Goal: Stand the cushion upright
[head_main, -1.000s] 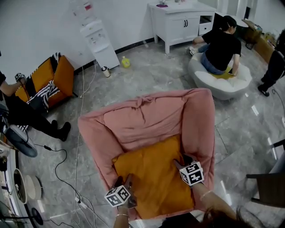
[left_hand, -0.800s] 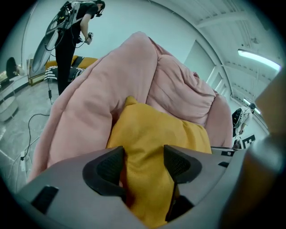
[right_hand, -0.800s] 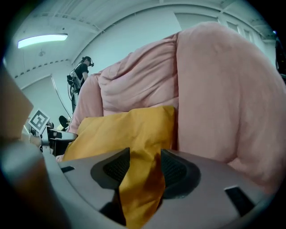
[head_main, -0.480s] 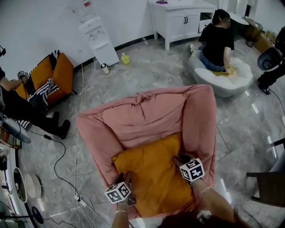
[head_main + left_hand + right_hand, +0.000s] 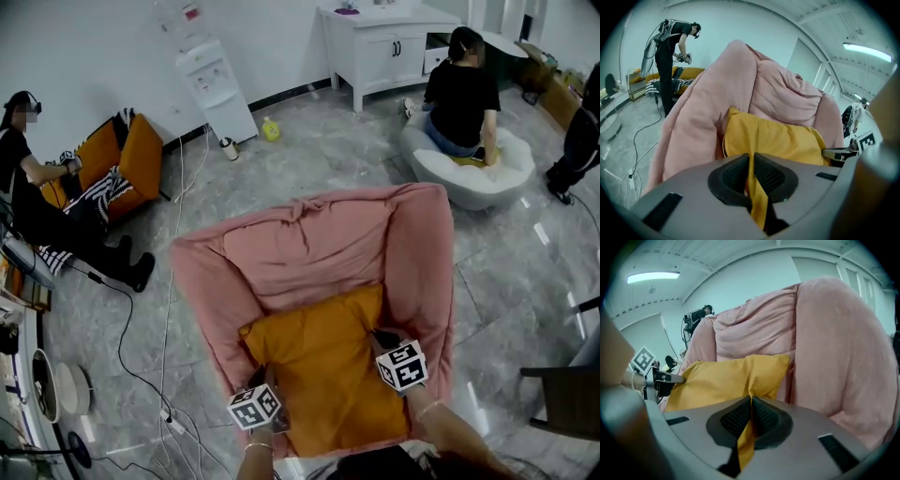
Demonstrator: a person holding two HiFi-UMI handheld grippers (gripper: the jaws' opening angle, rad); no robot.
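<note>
So both grippers have just been closing, and each now has fabric in it. The left gripper (image 5: 751,176) has its jaws pinched together on a fold of the orange cushion (image 5: 323,370), with a strip of the cover running right down between the pads. Same deal with the right gripper (image 5: 751,416), which is clamped on a thin ridge of the same orange cover. In the head view the left one is on the cushion's near-left edge and the right one is on its right edge, just beside the right armrest of the pink armchair (image 5: 309,248). The cushion itself is lying on the seat, more or less flat. Its far corner is tucked up against the foot of the backrest and its near edge reaches toward the front of the seat. So I'd say the grab is done and the actual standing-up part hasn't started. My guess for what comes next is lifting the near edge up and tipping it back so the cushion leans on the backrest. One thing that could go wrong is that both grips look like they're only on loose cover, not the stuffing, so the fabric might stretch or slip before the cushion follows.
</note>
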